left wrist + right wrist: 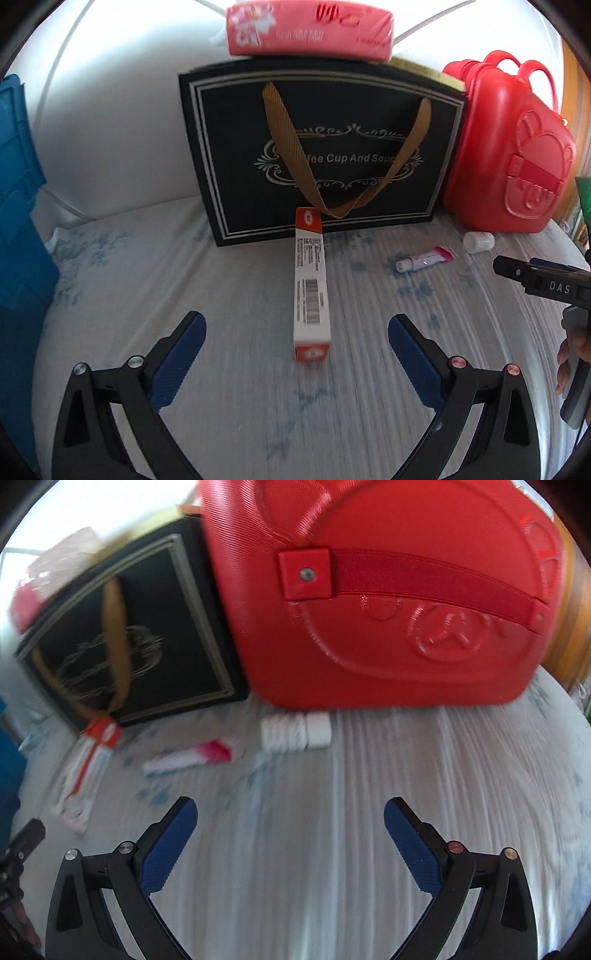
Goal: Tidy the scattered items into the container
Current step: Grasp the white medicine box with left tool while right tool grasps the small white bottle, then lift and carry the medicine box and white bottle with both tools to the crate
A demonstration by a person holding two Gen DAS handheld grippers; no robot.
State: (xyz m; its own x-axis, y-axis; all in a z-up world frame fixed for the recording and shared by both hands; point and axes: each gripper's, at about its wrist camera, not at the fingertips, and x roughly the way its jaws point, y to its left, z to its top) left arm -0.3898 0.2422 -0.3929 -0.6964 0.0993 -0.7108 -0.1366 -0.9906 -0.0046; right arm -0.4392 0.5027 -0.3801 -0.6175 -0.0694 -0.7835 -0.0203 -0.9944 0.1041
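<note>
A long white and orange carton (311, 284) lies on the bed, just ahead of my open, empty left gripper (295, 325). It also shows in the right wrist view (86, 771). A small pink and white tube (424, 259) (192, 757) and a white bottle (479, 242) (295, 732) lie on their sides near the red case. My right gripper (290, 812) is open and empty, short of the bottle. A blue crate (18, 206) stands at the far left.
A black gift bag with gold handles (325, 155) (140, 627) stands at the back with a pink tissue pack (308, 29) on top. A red hard case (509, 147) (388, 590) stands to its right. The bed (221, 406) has a pale ribbed cover.
</note>
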